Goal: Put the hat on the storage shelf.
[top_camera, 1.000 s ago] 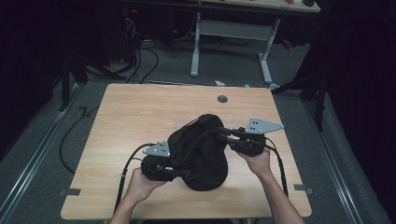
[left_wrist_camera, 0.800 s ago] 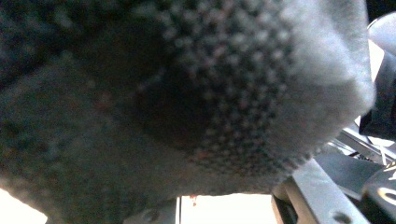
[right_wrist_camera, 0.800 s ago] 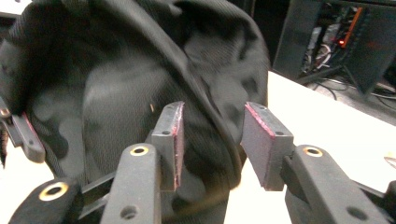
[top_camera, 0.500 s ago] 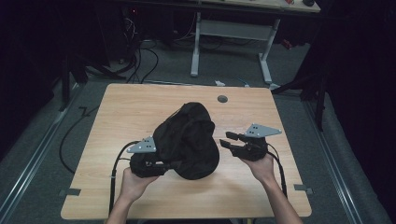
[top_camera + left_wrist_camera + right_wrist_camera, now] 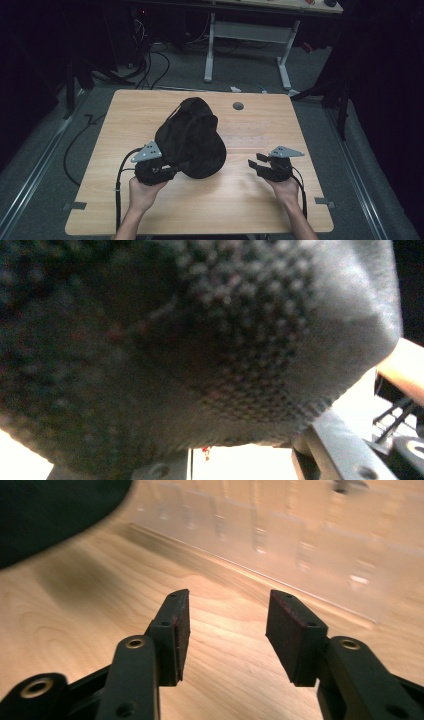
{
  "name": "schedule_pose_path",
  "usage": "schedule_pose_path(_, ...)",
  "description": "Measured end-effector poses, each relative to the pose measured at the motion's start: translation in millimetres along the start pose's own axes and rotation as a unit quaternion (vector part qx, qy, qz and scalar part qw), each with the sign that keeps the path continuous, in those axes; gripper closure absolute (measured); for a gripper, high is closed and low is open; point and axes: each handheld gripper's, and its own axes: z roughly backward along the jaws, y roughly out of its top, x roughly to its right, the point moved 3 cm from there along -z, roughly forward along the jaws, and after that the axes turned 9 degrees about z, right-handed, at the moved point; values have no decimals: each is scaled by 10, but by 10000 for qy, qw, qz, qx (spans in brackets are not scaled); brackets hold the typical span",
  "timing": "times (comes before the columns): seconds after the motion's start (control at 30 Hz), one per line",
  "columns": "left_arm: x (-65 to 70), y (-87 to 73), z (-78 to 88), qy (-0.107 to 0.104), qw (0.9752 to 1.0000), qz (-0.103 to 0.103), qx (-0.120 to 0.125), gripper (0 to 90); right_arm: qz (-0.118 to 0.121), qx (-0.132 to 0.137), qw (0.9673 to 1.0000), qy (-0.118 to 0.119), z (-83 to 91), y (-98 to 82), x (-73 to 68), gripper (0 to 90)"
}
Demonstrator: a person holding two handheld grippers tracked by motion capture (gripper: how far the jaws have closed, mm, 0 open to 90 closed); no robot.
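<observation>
A black fabric bundle (image 5: 192, 137) rests on the wooden table (image 5: 130, 115), left of centre, and bulges upward. My left gripper (image 5: 172, 171) is at its near-left edge, shut on the fabric, with the jaws hidden under the cloth. In the left gripper view the dark weave (image 5: 200, 340) sits right against the lens. My right gripper (image 5: 256, 162) is low over the table to the bundle's right, well apart from it. Its jaws have just been opening and hold nothing; in the right gripper view the gripper (image 5: 227, 620) has bare wood between the pads, and the bundle's edge (image 5: 50, 515) shows at top left.
A small grey round disc (image 5: 238, 106) lies on the table near its far edge. Bare wood runs along the near and right sides. Behind the table stand a white desk frame (image 5: 247, 35) and cables on the floor (image 5: 150, 60).
My right gripper let go of the bundle, opened, and dropped down and to the right toward the table. My left gripper shifted a little left, still holding the bundle.
</observation>
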Motion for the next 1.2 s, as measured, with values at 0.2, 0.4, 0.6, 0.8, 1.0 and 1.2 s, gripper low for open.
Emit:
schedule_pose_path(0.2,17,73,-26,104,9997,-20,205,704,-66,-309,9990,-303,-104,-149,104,502)
schedule_pose_path(0.4,-11,148,-39,255,9993,-17,256,704,-113,-493,9974,-509,-175,-281,149,489)
schedule_pose_path(0.6,-29,226,-36,370,9986,-16,382,703,-119,-712,9954,-632,-249,-366,179,456)
schedule_pose_path(0.8,-44,313,-45,537,9974,-35,485,703,-143,-749,9951,-626,-265,-362,183,423)
schedule_pose_path(1.0,-60,438,-75,720,9955,-84,615,701,-116,-757,9951,-626,-268,-361,179,405)
schedule_pose_path(1.2,-92,577,-102,894,9935,-145,696,698,-26,-801,9945,-671,-276,-357,158,394)
